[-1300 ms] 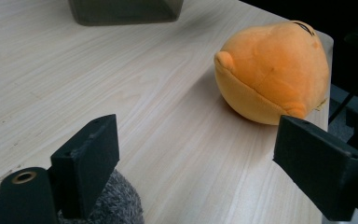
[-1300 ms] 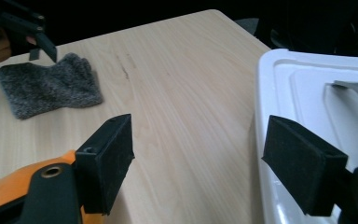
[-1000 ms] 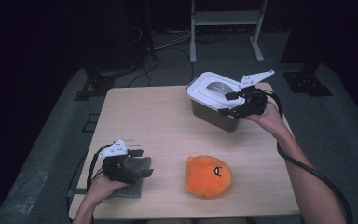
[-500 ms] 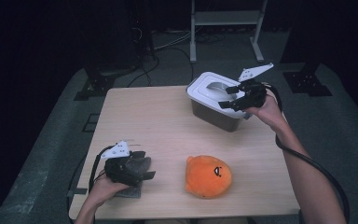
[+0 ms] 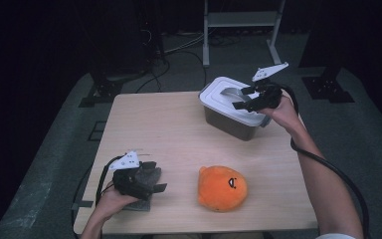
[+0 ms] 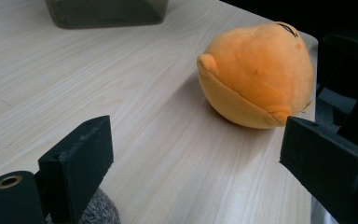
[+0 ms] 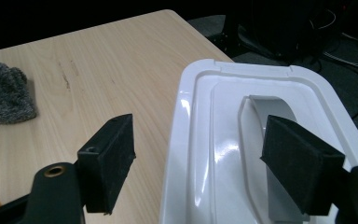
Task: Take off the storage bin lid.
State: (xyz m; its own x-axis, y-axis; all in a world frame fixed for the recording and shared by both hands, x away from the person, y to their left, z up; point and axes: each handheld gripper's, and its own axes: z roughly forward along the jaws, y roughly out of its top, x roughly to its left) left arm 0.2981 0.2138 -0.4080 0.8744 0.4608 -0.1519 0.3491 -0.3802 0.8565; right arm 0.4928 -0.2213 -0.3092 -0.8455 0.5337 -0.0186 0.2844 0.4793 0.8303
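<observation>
Right tool [image 5: 242,97]: you hold it just above the box lid [image 7: 223,154], jaws spread wide and gripping nothing; the grey handle [image 7: 275,140] lies between the jaws, nearer the right-hand one.
Left tool [image 5: 148,185]: you hold it over the grey knitted cloth [image 5: 146,177] at the bench's 7 o'clock corner, jaws wide and empty; a tuft of that cloth shows under the left-hand jaw in the left gripper view.
Box [image 5: 231,124]: dark tub, white lid seated on it, at about 1 o'clock on the bench [image 5: 169,129].
Orange plush [image 5: 222,188]: at 5 o'clock on the bench, just beside your left tool, untouched.
Step in hand: likely the approach to the lid, not yet a grasp.
Next move: lower the right tool so the jaws straddle the handle, then close; centre first, or one jaw could land on the flat lid.
</observation>
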